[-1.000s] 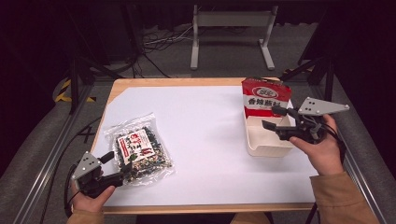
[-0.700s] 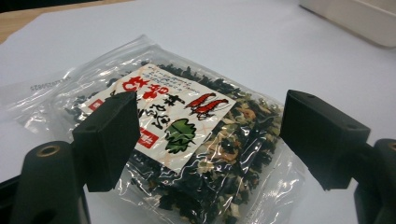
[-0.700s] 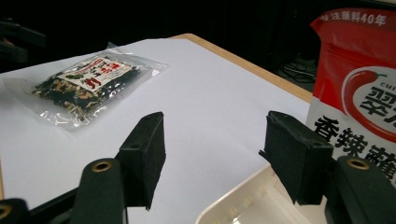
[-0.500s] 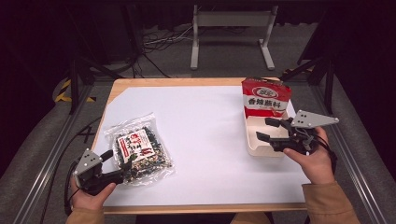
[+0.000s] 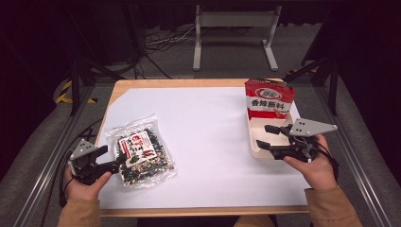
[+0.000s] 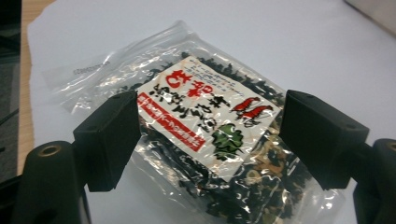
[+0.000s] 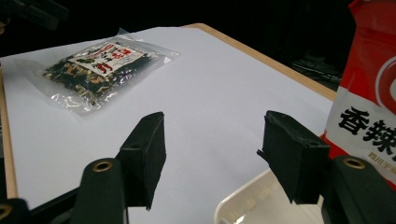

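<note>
**Two hand-held grippers at a white-topped table, each beside a food package**

Left side. The left gripper [image 5: 115, 164] is held low at the near left corner of the table [image 5: 213, 123], jaws pointing toward the table's middle. Its jaws stand wide apart. In the left gripper view the clear bag of dried seaweed mix [image 6: 201, 140] lies flat on the white surface just ahead of and below the fingertips, its red-and-white label showing in the gap between the two black pads; the pads [image 6: 109, 137] press on nothing. In the high view the near left corner of the bag [image 5: 141, 152] lies just beside the fingertips; whether they touch the film cannot be told.

Right side. The right gripper [image 5: 265, 136] is held at the near right of the table, jaws pointing leftward across a white tray [image 5: 255, 150]. Its jaws also stand wide, with no thing between them; they have just been closing slightly. In the right gripper view the tray's rim [image 7: 238, 205] lies below the gap, nearer the right pad. A red snack bag [image 5: 268, 98] stands upright just beyond the fingertips at the tray's far end. The seaweed bag [image 7: 100, 67] lies well apart from these fingers, across the white surface.
</note>
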The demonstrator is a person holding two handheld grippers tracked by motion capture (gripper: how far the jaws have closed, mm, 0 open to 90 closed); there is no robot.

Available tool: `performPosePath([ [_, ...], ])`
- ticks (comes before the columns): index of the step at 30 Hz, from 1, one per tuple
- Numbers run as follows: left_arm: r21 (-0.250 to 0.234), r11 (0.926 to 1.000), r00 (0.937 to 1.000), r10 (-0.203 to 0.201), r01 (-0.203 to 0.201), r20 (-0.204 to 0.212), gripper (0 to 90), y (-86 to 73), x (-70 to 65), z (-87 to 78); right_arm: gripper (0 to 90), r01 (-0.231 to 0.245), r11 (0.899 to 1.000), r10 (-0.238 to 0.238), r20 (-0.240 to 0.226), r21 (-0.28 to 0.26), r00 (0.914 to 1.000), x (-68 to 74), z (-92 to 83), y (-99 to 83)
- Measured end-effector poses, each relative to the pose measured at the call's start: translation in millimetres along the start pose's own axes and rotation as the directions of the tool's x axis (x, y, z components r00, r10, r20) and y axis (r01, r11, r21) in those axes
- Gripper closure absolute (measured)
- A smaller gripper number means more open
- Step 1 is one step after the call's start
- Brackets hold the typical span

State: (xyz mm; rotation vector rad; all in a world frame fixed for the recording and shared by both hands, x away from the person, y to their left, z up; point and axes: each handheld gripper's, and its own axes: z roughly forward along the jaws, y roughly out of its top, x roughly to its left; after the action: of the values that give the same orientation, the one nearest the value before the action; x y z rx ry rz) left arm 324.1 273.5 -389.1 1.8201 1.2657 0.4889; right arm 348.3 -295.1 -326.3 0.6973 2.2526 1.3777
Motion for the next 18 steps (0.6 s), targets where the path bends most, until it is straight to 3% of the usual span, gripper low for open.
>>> performPosePath([
  [4, 0.025, 0.9977, 0.9979, -0.063, 0.064, -0.016, 21.0, 4.1, 11.4, 3.1, 39.2, -0.004, 1.000, 0.004, -0.017, 0.014, 0.9998, 2.8, 6.6, -3.9],
  [11, 0.041, 0.9942, 0.9937, -0.097, 0.100, -0.056, 21.0, 7.7, 24.2, 11.9, 38.2, -0.003, 1.000, 0.004, -0.037, 0.022, 0.9993, 7.2, 13.6, -5.8],
  [16, 0.071, 0.9854, 0.9859, -0.149, 0.155, -0.076, 19.9, 8.0, 34.1, 22.8, 38.0, -0.006, 1.000, 0.008, -0.042, 0.027, 0.9991, 8.8, 17.5, -6.9],
  [18, 0.073, 0.9845, 0.9851, -0.154, 0.159, -0.077, 19.7, 7.9, 34.7, 24.9, 37.7, -0.007, 1.000, 0.008, -0.044, 0.026, 0.9990, 9.0, 18.6, -7.3],
])
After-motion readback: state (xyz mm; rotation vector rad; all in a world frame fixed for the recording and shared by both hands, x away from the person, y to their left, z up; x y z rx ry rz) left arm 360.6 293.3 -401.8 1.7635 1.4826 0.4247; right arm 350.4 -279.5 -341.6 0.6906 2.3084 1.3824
